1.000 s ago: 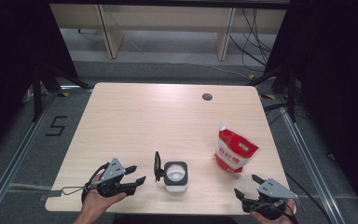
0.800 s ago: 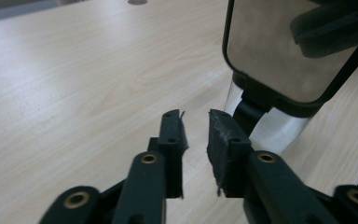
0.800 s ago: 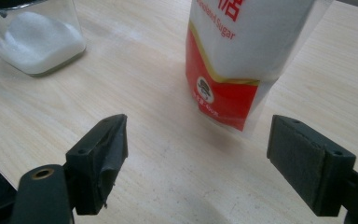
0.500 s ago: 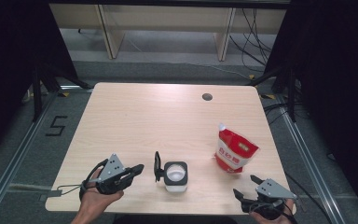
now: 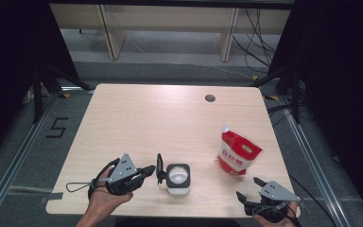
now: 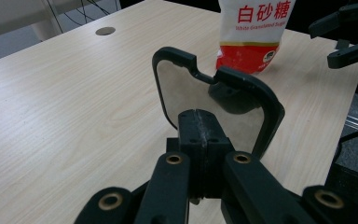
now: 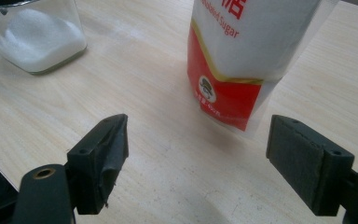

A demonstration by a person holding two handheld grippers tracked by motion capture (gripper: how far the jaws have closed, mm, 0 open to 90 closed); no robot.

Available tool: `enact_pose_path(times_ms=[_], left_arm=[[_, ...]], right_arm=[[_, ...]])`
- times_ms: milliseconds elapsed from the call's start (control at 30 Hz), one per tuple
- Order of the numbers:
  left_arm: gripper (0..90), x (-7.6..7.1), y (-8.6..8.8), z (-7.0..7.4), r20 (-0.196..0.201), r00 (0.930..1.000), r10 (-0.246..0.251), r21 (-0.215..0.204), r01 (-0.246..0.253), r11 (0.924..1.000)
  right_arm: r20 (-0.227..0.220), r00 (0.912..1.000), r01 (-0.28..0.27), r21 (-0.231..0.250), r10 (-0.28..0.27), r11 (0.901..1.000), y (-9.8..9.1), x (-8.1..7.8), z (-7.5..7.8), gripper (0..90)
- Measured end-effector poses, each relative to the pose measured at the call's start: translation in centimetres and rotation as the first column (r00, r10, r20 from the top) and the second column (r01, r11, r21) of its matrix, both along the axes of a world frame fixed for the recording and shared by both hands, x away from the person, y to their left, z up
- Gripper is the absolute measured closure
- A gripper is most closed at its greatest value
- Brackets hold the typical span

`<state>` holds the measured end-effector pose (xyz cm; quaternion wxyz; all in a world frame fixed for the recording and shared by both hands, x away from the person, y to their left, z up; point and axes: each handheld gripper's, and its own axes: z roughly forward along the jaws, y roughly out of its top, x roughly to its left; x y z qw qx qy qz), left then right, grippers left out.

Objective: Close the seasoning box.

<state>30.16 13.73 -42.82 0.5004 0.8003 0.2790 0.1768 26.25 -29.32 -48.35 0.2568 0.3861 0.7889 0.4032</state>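
A square glass jar [image 5: 178, 177] of white sugar stands near the table's front edge, with its black-framed lid [image 5: 159, 168] flipped open and upright on its left side. My left gripper [image 5: 147, 170] is shut with nothing between its pads. Its tip points at the lid [image 6: 177, 52] from close by; whether it touches, I cannot tell. A red and white sugar bag [image 5: 237, 153] stands to the right. My right gripper [image 5: 248, 187] is open just in front of the bag [image 7: 247, 60], holding nothing. The jar [image 7: 37, 42] lies to its left.
A round cable hole [image 5: 210, 98] sits near the far edge of the wooden table [image 5: 170, 123]. My right gripper [image 6: 349, 32] shows beyond the bag [image 6: 254, 32] in the left gripper view. Shelving and cables stand behind the table.
My left gripper's jaws have closed, and the hand has risen a little and edged toward the jar's open lid. The right gripper, the jar and the bag have stayed put.
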Motion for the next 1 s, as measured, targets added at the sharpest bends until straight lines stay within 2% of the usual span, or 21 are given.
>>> enact_pose_path(times_ms=[67,100,267,333,367,400,467,500,700,867,1000], left_arm=[[89.2,0.0,0.0,0.2,0.007,1.0,-0.002,0.009,0.002,1.0],[89.1,0.0,-0.2,0.4,0.004,1.0,-0.006,-0.004,0.006,1.0],[89.1,0.1,-0.7,0.8,0.021,0.9996,-0.018,0.029,0.018,0.9994],[89.1,0.2,-0.8,0.8,0.012,0.9999,-0.01,0.024,0.01,0.9997],[89.1,0.2,-0.7,0.9,0.02,0.9997,-0.013,0.031,0.012,0.9994],[89.1,0.3,-0.8,1.0,0.022,0.9997,-0.011,0.028,0.01,0.9996],[89.1,0.2,-0.9,1.0,0.022,0.9997,-0.008,0.025,0.007,0.9997],[89.1,0.3,-1.0,1.2,0.027,0.9995,-0.016,0.037,0.015,0.9992],[89.1,0.4,-2.0,0.9,0.028,0.9991,-0.033,0.048,0.032,0.9983],[89.1,0.7,-3.6,0.4,0.013,0.9976,-0.068,0.066,0.067,0.9956],[89.1,0.9,-4.0,0.0,0.005,0.9974,-0.072,0.069,0.071,0.9951]], right_arm=[[0.0,1.0,0.001,0.003,-0.001,1.0,0.0,0.0,0.0,21.9],[-0.032,0.9994,0.008,0.019,-0.007,0.9998,0.2,-0.2,0.1,21.9],[-0.009,1.0,0.003,0.012,-0.003,0.9999,0.1,-0.1,0.1,22.1],[-0.005,1.0,-0.001,0.014,0.001,0.9999,0.1,-0.1,0.2,22.3],[0.016,0.9998,0.007,0.008,-0.007,0.9999,0.0,-0.1,0.2,22.3],[0.001,1.0,0.005,0.016,-0.005,0.9999,0.0,-0.1,0.2,22.3],[0.015,0.9999,0.006,0.008,-0.006,0.9999,0.0,-0.1,0.2,22.3],[0.016,0.9999,-0.004,0.005,0.004,1.0,0.0,-0.1,0.2,22.3],[0.015,0.9999,-0.002,0.007,0.002,1.0,0.1,-0.1,0.1,22.3],[0.015,0.9999,-0.004,0.01,0.004,0.9999,0.1,-0.1,0.2,22.3],[0.017,0.9998,-0.005,0.005,0.005,1.0,0.0,-0.1,0.2,22.3]])
